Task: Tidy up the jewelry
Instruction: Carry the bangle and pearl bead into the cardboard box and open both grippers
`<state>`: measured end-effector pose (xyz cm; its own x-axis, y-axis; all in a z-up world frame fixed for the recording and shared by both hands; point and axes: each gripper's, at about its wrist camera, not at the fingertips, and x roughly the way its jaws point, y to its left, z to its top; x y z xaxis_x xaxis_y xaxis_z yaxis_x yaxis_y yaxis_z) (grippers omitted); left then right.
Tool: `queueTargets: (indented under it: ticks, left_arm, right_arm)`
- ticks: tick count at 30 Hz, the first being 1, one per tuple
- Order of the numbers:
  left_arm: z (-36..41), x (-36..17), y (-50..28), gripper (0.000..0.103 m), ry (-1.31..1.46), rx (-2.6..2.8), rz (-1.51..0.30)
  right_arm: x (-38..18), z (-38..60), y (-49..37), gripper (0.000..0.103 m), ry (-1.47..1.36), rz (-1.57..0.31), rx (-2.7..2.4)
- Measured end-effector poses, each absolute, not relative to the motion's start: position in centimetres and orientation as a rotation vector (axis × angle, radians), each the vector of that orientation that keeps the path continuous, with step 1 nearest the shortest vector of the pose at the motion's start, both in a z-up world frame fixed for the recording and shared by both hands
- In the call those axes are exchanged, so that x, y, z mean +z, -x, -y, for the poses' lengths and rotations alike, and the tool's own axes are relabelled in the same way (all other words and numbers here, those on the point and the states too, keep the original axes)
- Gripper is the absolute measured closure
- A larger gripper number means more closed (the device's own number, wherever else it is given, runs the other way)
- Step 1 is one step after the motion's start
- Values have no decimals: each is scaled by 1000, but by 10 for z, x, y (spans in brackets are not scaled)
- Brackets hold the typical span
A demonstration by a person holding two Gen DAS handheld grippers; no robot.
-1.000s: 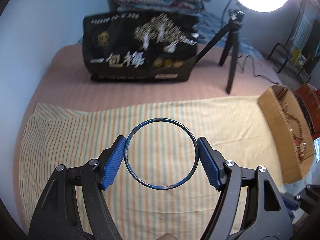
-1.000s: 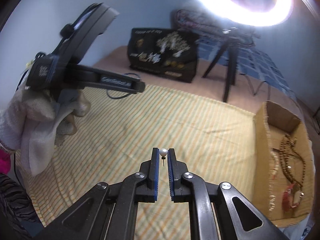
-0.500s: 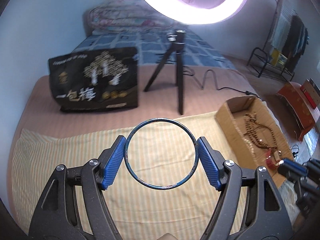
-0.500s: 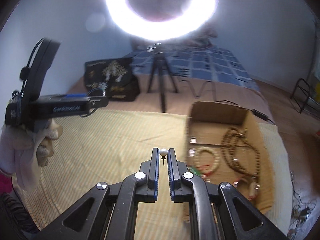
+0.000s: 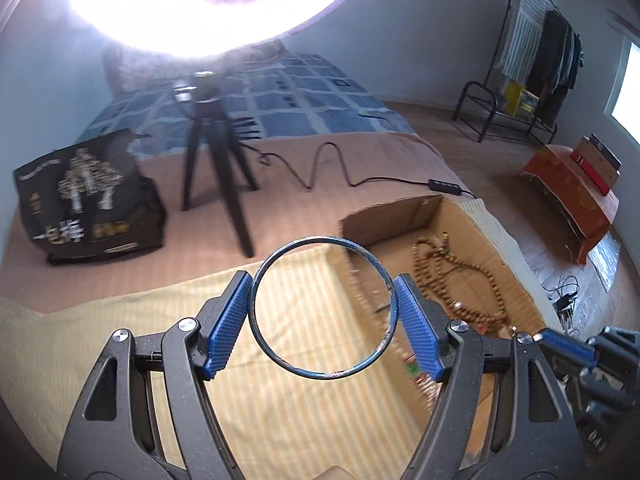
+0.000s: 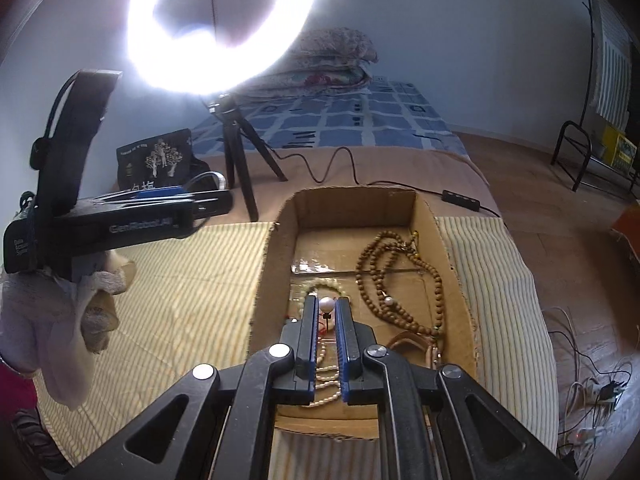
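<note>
On the far left a gloved hand (image 6: 60,320) carries the left gripper (image 5: 324,312), its blue pads (image 5: 230,320) spread wide and pressed against either side of a thin blue bangle (image 5: 324,308), which sits upright between them. It hangs over the striped cloth (image 5: 120,340) at the near left edge of the cardboard box (image 6: 272,280). Behind, on the bed, stand a black bag (image 5: 88,196) and the tripod (image 5: 218,160) of a glaring ring light (image 6: 222,20).

Further right, the right gripper (image 6: 327,312) is pinched nearly closed on a pearl stud (image 6: 327,305); the pearl shows just above the pad tips and its pin points down between them. That gripper hangs over the box, above a pale bead bracelet (image 6: 324,286) and a pearl strand (image 6: 326,376) lying on the box floor. To the right of these, also in the box, lies a long string of brown wooden beads (image 6: 400,272).

On the far right a clothes rack (image 5: 532,60) stands by the wall.
</note>
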<state>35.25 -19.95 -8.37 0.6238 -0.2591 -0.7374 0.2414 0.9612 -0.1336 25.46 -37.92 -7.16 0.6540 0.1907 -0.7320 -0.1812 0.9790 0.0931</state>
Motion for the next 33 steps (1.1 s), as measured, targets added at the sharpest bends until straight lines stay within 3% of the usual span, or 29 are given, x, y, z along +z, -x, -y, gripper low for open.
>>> queueTargets:
  ticks: [20,24,29,31,33]
  left_arm:
    - [267,-97,-379,29,-30,-331,-874]
    - [269,-98,-377,29,-42,-337,-877]
    - [270,-97,-375,28,-44,-334,-876]
    - [269,-95,-374,28,-48,-331,-872]
    - [268,-94,-373,28,-46,-330,-871]
  right_arm:
    - [-86,394,-268,96,-34,-860,205]
    - [-86,395,-268,79,-36,-859,200]
    - [-85,395,-268,71,-28,-861,187]
    - [-85,395,-267,53,-22,-862,177]
    - [-84,395,-265,43,-18,-855,168]
